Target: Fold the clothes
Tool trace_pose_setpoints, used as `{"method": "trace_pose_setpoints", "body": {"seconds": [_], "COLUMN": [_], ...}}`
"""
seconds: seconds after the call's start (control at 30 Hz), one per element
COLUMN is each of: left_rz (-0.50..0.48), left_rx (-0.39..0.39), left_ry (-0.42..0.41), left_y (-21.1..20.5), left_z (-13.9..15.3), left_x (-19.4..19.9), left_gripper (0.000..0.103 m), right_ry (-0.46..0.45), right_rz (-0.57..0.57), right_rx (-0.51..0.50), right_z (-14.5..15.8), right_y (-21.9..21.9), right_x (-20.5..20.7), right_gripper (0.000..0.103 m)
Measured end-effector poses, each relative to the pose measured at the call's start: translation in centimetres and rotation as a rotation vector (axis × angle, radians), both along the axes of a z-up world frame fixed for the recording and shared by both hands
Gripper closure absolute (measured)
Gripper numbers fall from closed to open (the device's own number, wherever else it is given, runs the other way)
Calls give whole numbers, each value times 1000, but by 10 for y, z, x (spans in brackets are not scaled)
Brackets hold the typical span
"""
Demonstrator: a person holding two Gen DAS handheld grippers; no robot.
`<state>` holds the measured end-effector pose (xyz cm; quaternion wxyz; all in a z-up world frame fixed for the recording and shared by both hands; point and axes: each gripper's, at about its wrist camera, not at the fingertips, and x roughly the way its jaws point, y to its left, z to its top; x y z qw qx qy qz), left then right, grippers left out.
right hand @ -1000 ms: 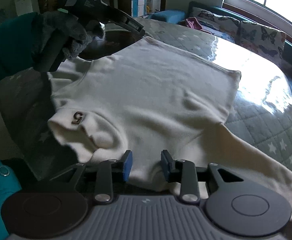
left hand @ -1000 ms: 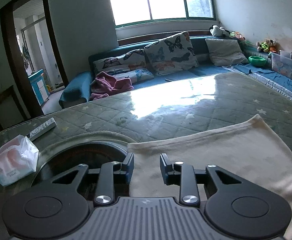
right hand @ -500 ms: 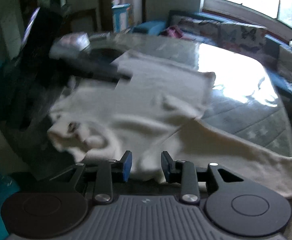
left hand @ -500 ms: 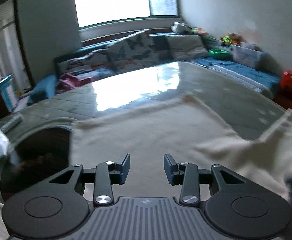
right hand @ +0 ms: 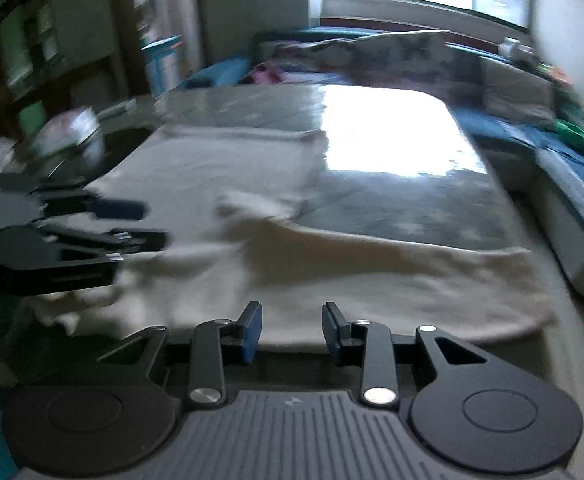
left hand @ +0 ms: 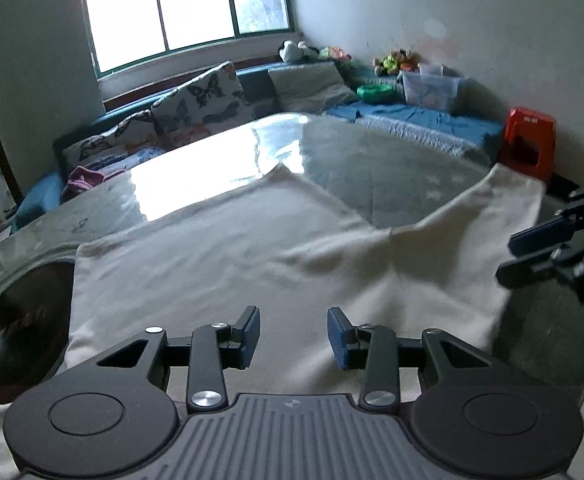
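**Cream top flat on the table, both grippers empty above it**

Left wrist view: the left gripper [left hand: 294, 334] hangs over the near part of the cream top [left hand: 220, 248], its fingers spread, nothing between them. The garment lies across the glass-covered table [left hand: 392, 168], one sleeve [left hand: 488, 216] reaching toward the right edge. The right gripper [left hand: 532, 254] pokes in from that side, just beside the sleeve, its fingers parted too.

Right wrist view, badly blurred: the right gripper's fingers [right hand: 252, 330] stand apart over the garment's near edge, gripping nothing. The sleeve runs toward the table's right edge. The left gripper shows at the left, fingers apart over the garment.
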<state>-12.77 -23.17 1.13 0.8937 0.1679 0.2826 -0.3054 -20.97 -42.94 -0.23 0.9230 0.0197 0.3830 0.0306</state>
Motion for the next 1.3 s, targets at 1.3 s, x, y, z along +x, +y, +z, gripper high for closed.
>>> {"method": "trace_pose_setpoints", "body": {"seconds": [1.3], "left_rz": [-159], "left_rx": [-2], "left_ry": [56], "left_y": [-31], "left_z": [-8], "left_x": [-35], "left_gripper": [57], "right_ry": [-160], "right_rz": [-539], "right_rx": [-7], "right_z": [-5], "right_y": [-123], "right_x": [-9], "right_gripper": [99]}}
